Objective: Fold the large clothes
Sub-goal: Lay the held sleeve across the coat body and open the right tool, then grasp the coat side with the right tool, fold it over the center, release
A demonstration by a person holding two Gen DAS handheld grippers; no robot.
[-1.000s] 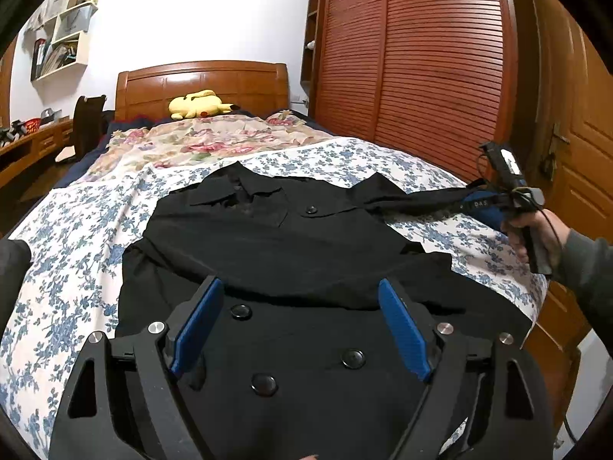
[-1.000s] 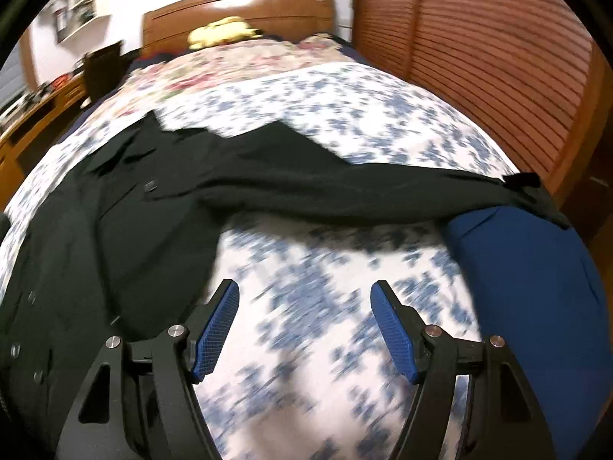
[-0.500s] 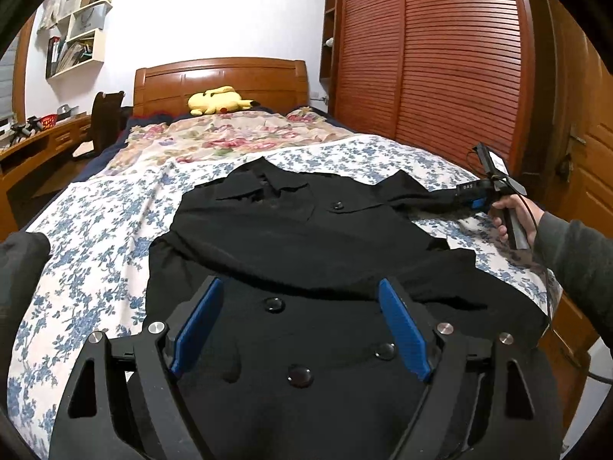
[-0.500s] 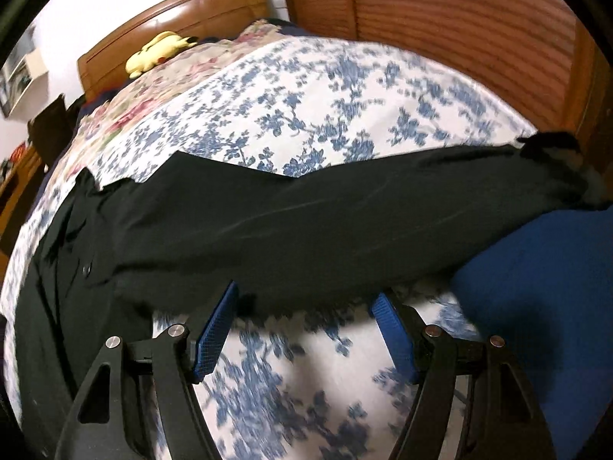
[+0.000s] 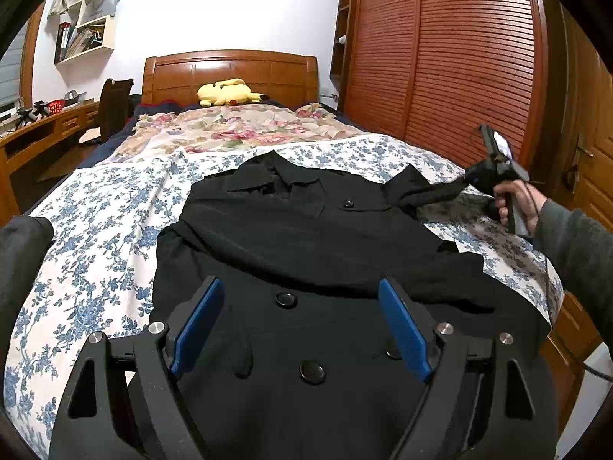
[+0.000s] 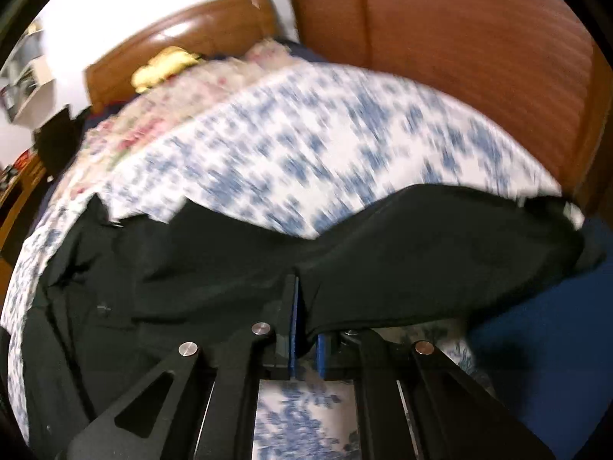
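Black double-breasted coat (image 5: pixel 306 245) lies face up on the bed (image 5: pixel 95 230), over a blue-and-white floral sheet, collar toward the headboard (image 5: pixel 230 73) at 12 o'clock. Its near sleeve is folded across the chest.

Left gripper (image 5: pixel 302 329) hovers over the coat's lower front, jaws wide with blue pads well apart, nothing between them; the coat's buttons show in the gap.

Right gripper (image 6: pixel 304 329), at 3 o'clock in the left wrist view, is held in the person's right hand (image 5: pixel 517 203). Its jaws have just been closing and now pinch the far sleeve (image 6: pixel 402 260) of the coat along its near edge, fabric bunched between the pads. The sleeve stretches out toward 3 o'clock, lifted a little off the sheet. The right wrist view is motion-blurred.

Yellow plush toy (image 5: pixel 230 92) rests against the headboard. Slatted wooden wardrobe doors (image 5: pixel 440 57) stand at 2 o'clock.
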